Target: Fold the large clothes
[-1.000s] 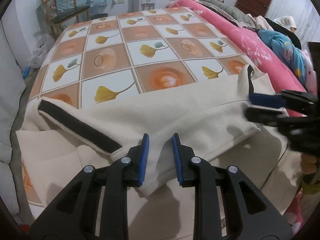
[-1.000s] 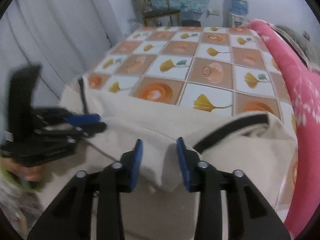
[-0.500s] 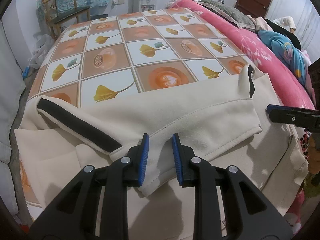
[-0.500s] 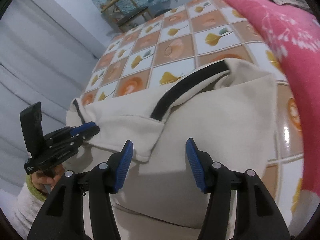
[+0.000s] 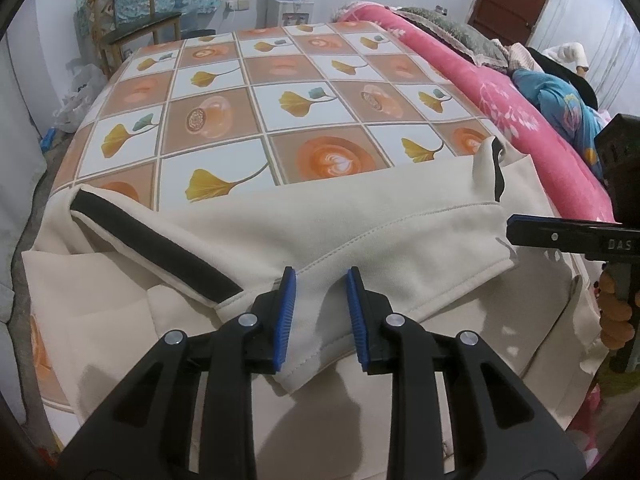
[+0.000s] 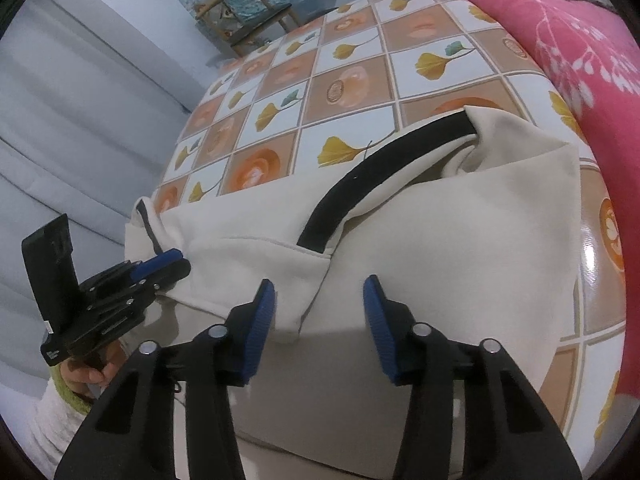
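We see the cream garment (image 5: 360, 224) spread over the near end of the bench (image 5: 248, 120), its near part hanging off the front edge, a folded flap with black trim (image 5: 160, 250) lying on top. The left claw (image 5: 320, 312) has the flap's near corner between its blue pads with a gap showing on both sides, so we call it released, opening slightly. The right claw (image 6: 318, 324) sits over the other corner of the same flap; its jaws are closing, cloth is near the left pad, nothing pinched yet, so released too. Risks, as we judge them: the right claw closes on only the top layer or just the hem tip, and the corner slips out when lifted. If it bites both layers, the fold drags the body cloth along and bunches. The left corner is loose, so any pull from the right side could skew the flap and leave the trim lines crooked. The glossy bench cover looks slick, and with cloth hanging off the front the whole garment could slide off. Writing: "DAS" in raised letters on the right claw body in the left view (image 5: 620, 245); the rest is cut off. No other legible labels or brands.
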`<state>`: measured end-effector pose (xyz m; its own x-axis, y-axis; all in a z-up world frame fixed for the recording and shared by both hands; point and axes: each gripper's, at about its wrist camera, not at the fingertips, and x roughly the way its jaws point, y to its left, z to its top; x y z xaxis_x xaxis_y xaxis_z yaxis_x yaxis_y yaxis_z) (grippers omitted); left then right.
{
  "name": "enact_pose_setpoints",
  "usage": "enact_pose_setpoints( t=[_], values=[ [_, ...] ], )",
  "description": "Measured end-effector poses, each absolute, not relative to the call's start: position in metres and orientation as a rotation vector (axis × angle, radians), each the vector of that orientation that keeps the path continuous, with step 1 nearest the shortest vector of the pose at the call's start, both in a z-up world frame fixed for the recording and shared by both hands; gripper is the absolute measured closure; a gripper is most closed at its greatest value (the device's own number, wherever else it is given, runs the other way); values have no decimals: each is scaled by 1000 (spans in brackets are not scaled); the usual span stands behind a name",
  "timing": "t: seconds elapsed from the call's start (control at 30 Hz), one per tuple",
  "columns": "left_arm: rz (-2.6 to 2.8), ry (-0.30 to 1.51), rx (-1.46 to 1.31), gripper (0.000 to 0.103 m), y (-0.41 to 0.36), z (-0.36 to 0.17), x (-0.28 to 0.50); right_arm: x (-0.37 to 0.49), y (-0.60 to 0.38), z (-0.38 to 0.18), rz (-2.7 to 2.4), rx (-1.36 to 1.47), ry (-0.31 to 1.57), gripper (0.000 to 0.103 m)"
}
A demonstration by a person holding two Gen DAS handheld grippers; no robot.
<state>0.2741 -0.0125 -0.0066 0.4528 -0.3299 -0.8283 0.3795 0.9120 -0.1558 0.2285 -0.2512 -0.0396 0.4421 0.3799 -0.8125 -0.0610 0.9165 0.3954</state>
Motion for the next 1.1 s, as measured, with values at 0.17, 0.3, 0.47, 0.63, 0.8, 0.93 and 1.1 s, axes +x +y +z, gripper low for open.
enact_pose_setpoints(
  t=[0.17,0.3,0.47,0.63,0.8,0.93,1.1],
  values=[
    [-453,999,40,71,-13,-8,273,232,-254,-38,275,315,1078,94],
    [-465,988,9,68,-12,-8,272,236,-253,-36,299,302,1078,99],
    [-475,994,-51,68,-5,-9,272,241,-257,-23,259,259,1031,99],
    [-492,996,-81,67,-2,-10,270,241,-262,-16,236,249,1023,99],
    [-517,943,-129,67,14,9,267,233,-235,1,319,153,975,83],
    [-491,882,-163,67,28,29,277,238,-209,-3,369,78,981,77],
    [-347,985,-155,67,35,6,314,250,-186,-25,379,-8,1010,71]
  ],
)
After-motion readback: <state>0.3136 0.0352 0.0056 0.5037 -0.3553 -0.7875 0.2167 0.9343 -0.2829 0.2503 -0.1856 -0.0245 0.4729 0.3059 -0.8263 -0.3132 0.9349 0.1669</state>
